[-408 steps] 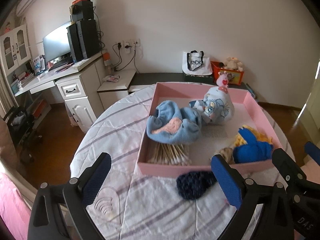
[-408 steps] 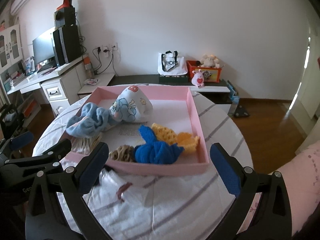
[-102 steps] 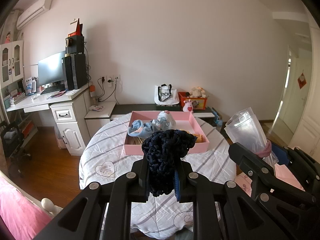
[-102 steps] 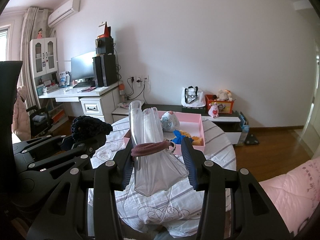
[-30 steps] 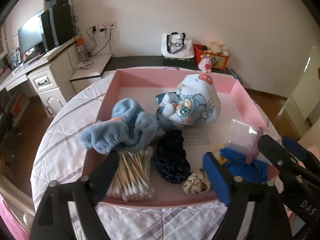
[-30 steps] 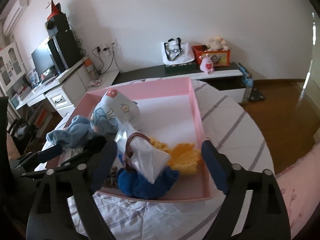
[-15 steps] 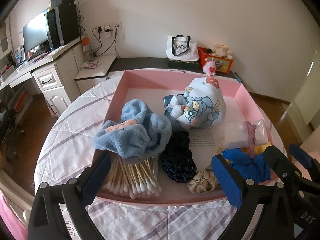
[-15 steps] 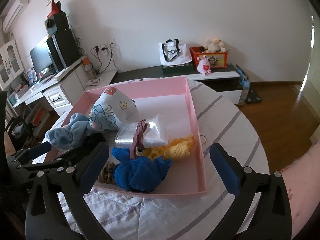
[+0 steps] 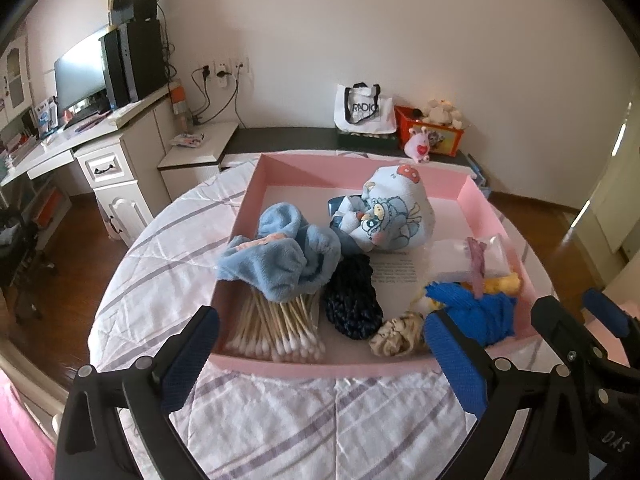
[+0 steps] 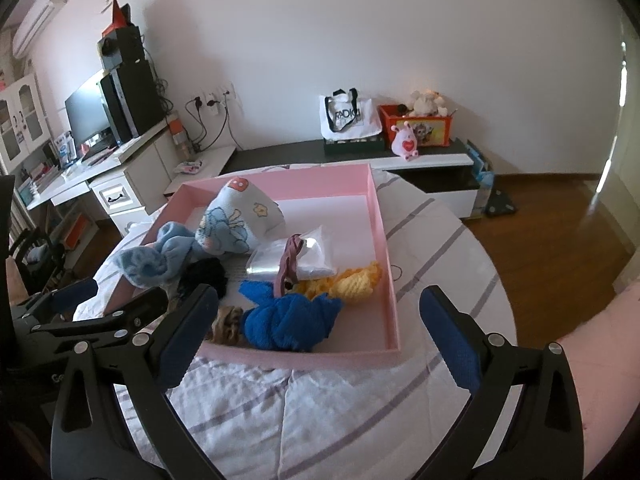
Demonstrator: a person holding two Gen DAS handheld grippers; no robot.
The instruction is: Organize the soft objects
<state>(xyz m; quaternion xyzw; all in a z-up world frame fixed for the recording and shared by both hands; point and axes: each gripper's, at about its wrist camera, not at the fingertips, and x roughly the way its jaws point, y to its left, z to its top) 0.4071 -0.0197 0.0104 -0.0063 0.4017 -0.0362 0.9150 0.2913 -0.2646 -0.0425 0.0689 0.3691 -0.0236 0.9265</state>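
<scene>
Both tongs spread wide and empty, jaws just finished opening: left gripper (image 9: 320,354) and right gripper (image 10: 320,334), hovering above the near edge of a pink tray (image 9: 480,206) on a round table under a striped white cloth (image 9: 304,420). Inside the tray: dark navy knitted piece (image 9: 351,304) near the front, touching a fluffy light blue cloth (image 9: 280,256) draped over a bundle of cotton swabs (image 9: 276,330). Clear plastic bag (image 10: 294,258) with a mauve hair tie around it, flat atop yellow knit (image 10: 354,280) and bright blue knit (image 10: 290,318). Printed pale blue pouch (image 9: 394,216) upright behind. Beige scrunchie (image 9: 396,338) at the front wall.
</scene>
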